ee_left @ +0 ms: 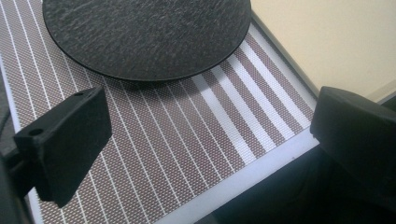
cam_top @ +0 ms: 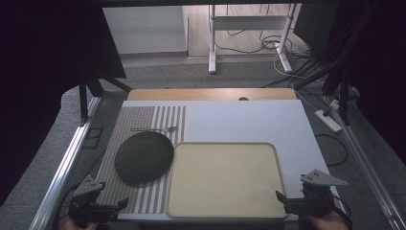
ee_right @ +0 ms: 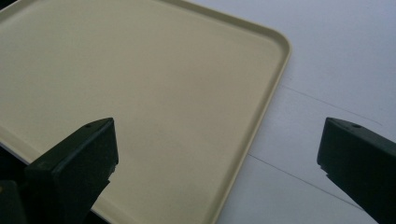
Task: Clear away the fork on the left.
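Both tools spread wide, holding nothing, at the desk's near edge.
My left tool [ee_left: 205, 140] could clip the round black slate plate [cam_top: 143, 156], nudging it against the beige tray [cam_top: 276, 165].

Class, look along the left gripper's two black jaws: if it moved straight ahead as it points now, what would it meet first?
Probably the round dark textured plate lying on the striped woven placemat. The left gripper is open, and only bare mat lies between it and the plate, though its height above the mat is unclear.
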